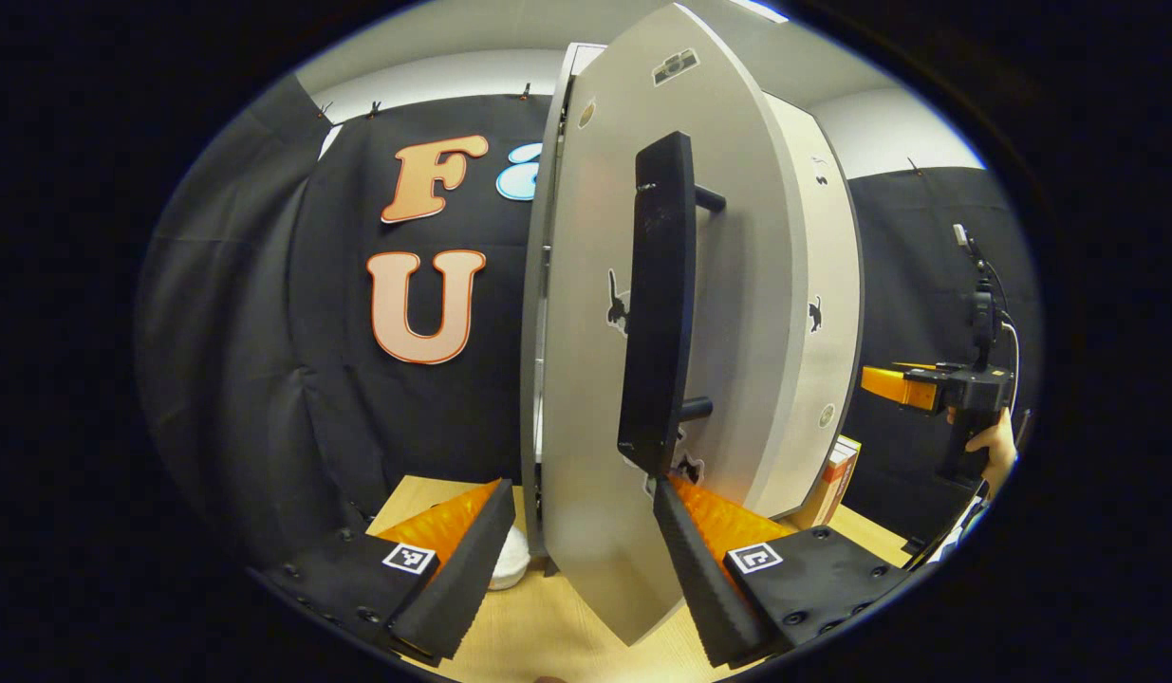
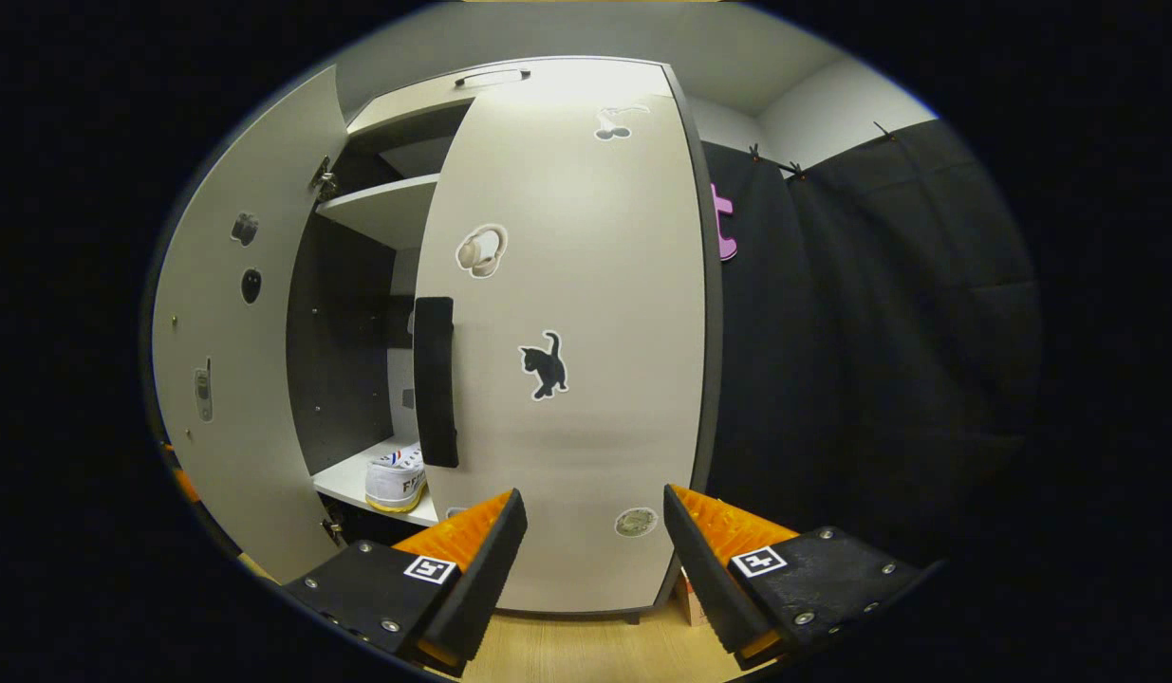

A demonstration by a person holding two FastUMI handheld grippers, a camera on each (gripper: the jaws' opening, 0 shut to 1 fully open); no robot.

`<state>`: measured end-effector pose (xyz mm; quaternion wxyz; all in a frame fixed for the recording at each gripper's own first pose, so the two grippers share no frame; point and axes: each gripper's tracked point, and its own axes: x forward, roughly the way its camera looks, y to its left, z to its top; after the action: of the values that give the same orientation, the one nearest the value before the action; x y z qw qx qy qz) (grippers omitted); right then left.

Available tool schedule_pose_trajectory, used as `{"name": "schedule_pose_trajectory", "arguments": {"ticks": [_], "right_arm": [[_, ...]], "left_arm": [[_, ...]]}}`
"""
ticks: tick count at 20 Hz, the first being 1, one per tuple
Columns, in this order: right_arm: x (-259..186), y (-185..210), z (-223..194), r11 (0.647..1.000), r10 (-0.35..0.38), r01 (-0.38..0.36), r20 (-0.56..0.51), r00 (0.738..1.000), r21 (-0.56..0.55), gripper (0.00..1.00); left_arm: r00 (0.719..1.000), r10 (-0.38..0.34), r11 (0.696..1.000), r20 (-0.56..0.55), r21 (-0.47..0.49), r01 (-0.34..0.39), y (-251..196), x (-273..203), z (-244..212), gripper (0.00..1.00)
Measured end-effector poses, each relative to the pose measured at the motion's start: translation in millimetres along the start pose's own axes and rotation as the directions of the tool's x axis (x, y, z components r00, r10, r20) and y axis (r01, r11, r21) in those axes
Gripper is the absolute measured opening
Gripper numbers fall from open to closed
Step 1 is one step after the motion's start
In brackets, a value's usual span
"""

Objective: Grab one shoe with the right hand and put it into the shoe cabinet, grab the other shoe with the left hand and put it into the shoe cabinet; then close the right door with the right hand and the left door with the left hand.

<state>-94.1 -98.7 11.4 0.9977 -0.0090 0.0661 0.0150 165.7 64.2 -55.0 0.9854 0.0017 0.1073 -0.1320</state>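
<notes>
The shoe cabinet's left door [image 1: 586, 398] stands ajar, seen nearly edge-on, with its long black handle [image 1: 657, 304] facing me. My left gripper [image 1: 581, 569] is open and its fingers straddle the door's lower edge, just below the handle. The right door [image 2: 586, 360] looks shut, and my right gripper [image 2: 590, 560] hangs open in front of its lower part, holding nothing. Through the gap beside the right door's handle [image 2: 434, 379], a white shoe [image 2: 396, 479] sits on the lower shelf. The left door [image 2: 225, 379] swings out at the left. The right gripper [image 1: 937, 389] and a hand [image 1: 994, 451] show far right.
The cabinet stands on a light wooden table [image 1: 548, 636]. A small cardboard box [image 1: 837, 479] sits beside the cabinet's right side. A white rounded thing [image 1: 510, 560] lies low by the left door's inner side. An upper shelf [image 2: 386, 209] is visible inside.
</notes>
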Motion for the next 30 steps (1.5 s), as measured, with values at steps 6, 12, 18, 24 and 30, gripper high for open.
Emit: {"name": "schedule_pose_trajectory", "arguments": {"ticks": [6,12,18,24,30], "right_arm": [[-30,-27,13,0.999,-0.045,0.045,0.033,0.998,-0.004,0.9],[-51,-60,10,0.993,-0.115,0.115,0.033,0.993,-0.005,0.89],[-62,-80,8,0.986,-0.166,0.167,0.031,0.986,-0.023,0.9],[-53,-82,12,0.985,-0.168,0.169,0.038,0.985,-0.036,0.9],[-35,-78,11,0.989,-0.141,0.142,0.029,0.99,-0.033,0.9]], "left_arm": [[0.997,-0.077,0.997,0.003,0.002,0.077,-40,33,-1,0.94],[0.997,-0.072,0.994,-0.011,0.081,0.073,-63,90,-2,0.99],[0.999,-0.049,0.995,-0.005,0.092,0.049,-69,118,-1,0.96],[1.0,-0.016,0.998,-0.006,0.061,0.016,-74,139,-3,0.95],[1.0,0.018,0.998,-0.019,0.063,-0.017,-83,161,-4,0.95]]}}
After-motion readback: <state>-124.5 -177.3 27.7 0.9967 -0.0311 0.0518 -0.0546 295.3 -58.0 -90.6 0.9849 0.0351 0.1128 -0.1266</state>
